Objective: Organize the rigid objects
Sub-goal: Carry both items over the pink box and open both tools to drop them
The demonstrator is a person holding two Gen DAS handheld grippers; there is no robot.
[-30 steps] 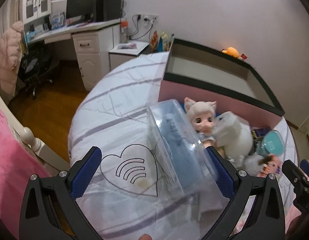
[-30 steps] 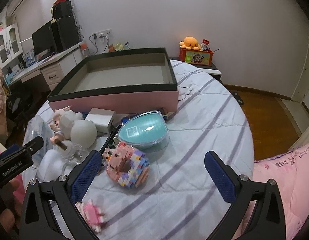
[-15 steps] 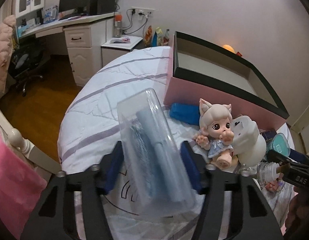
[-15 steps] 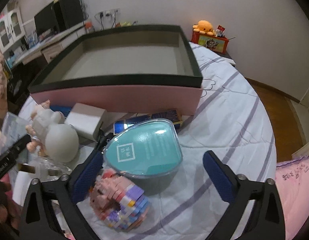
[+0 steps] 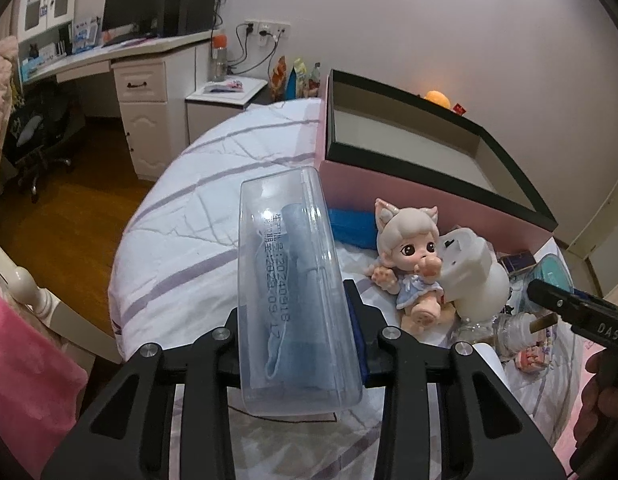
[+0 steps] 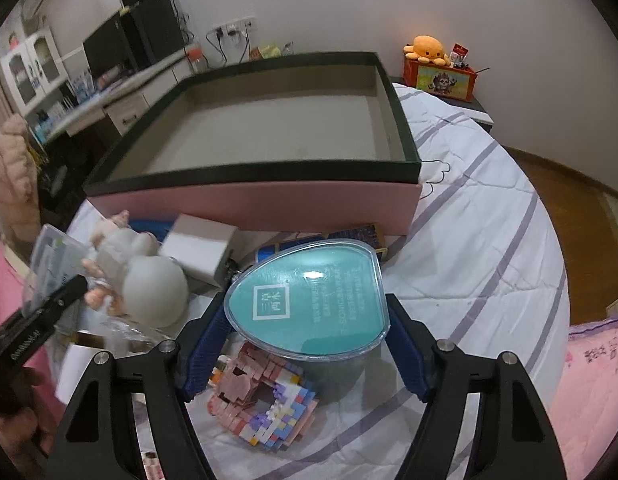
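The rigid objects are nearly all outside the pink box (image 6: 253,204) w/ black rim; its inside looks bare, so I judge the task is only at the start.

My left gripper (image 5: 295,332) pinches the clear plastic case (image 5: 289,280), jaws closing tight on both sides of it; the case stands up above the bed sheet (image 5: 197,240), not yet in the box. The right gripper (image 6: 305,344) is around the teal heart-shaped box (image 6: 309,296), which lies on the sheet in front of the pink box. The jaws are closing; the left pad looks to touch its rim, the right pad I think is not pressing yet, so no real grip.

Left to do, approx. everything: the doll (image 5: 409,252), the white round toy (image 5: 473,280), the block model (image 6: 265,404), the white cube (image 6: 201,248) and some small things behind that I cannot tell. All lie on the bed just beside the box wall. First both held items must go in, then the rest.
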